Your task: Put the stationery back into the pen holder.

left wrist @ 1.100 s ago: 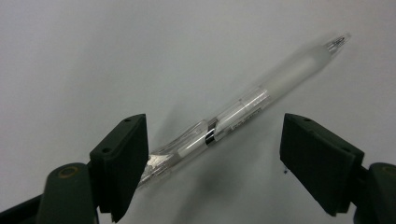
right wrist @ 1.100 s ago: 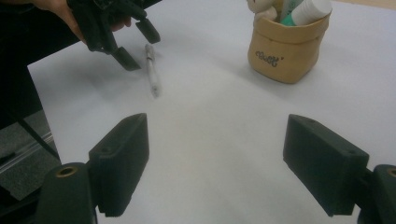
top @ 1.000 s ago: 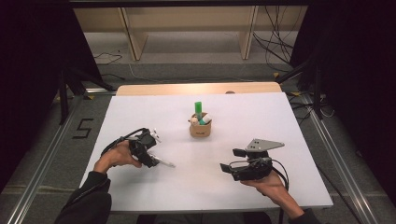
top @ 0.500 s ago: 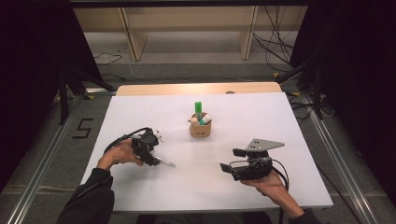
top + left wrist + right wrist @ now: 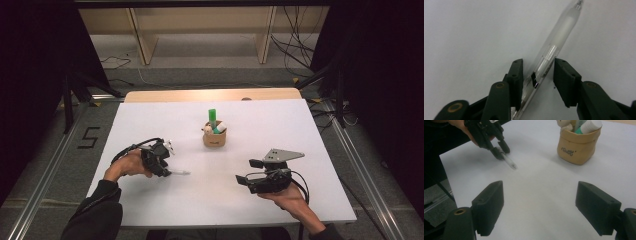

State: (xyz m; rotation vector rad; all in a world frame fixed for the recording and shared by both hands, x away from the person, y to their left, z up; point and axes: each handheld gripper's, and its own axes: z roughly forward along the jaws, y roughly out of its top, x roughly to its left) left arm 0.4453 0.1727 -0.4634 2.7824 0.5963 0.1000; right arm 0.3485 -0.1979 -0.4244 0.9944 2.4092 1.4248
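Setting: white table [image 5: 310,145] in a dim room, bare wooden shelving behind it, a person seated at the near edge with a gripper in each hand.
Pen: clear plastic pen [image 5: 554,48] lies flat on the table at the person's left, tip pointing toward the table's middle [image 5: 181,173].
Left gripper: the left gripper [image 5: 537,75] straddles the pen's rear half; its jaws have just been closing, with the pen between them. One pad looks to touch the barrel, the other stands just off it, so no firm grip yet.
Right gripper: the right gripper [image 5: 539,205] rests low at the person's right, jaws wide apart with nothing between them.
Pot: small tan pot [image 5: 214,136] at mid-table holds a green marker [image 5: 212,115] and other upright items.
Step in hand: probably seizing the pen.
Doing it well: the barrel lies askew across the jaws, so finish closing slowly and let the pads square it up; lift only once both pads press, or the round barrel may roll away.
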